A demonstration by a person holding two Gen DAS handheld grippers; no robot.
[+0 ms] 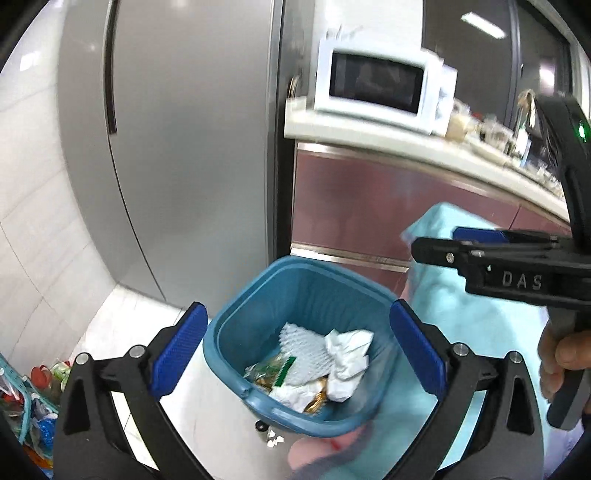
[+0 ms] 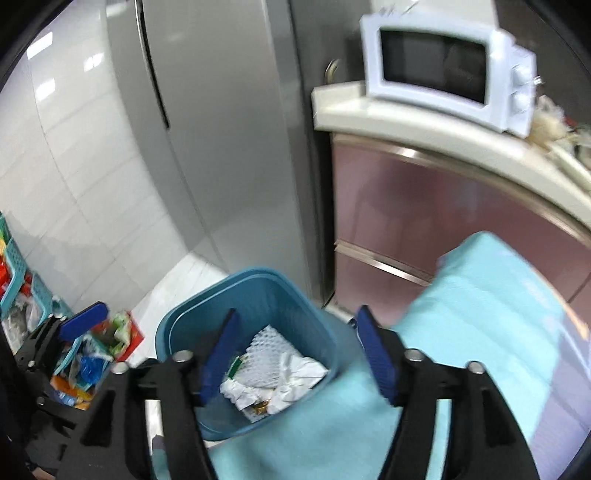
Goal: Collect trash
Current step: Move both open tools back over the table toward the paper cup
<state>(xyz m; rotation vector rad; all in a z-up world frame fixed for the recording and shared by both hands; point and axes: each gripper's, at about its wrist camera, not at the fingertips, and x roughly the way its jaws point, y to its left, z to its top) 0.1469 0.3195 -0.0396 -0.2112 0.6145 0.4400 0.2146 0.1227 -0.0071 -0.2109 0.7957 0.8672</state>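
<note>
**Hovering over the bin**

Hanging above the blue trash bin [image 1: 295,343], the left tool [image 1: 297,347] is spread wide and empty. The right tool [image 2: 295,354] is spread too, holding nothing. Crumpled paper [image 1: 347,354] and wrappers [image 1: 273,371] lie inside the bin on the floor.

A tall grey refrigerator [image 1: 177,147] stands against a white tiled wall [image 1: 33,206], on a pale tiled floor [image 2: 177,280]. Beside it a cream countertop [image 2: 424,125] carries a white microwave [image 2: 443,70] above glossy mauve cabinet fronts [image 2: 424,206]. Ceiling lights [image 1: 484,24] glare overhead, and the blurred clutter [image 1: 491,133] further along the counter may be jars.
</note>
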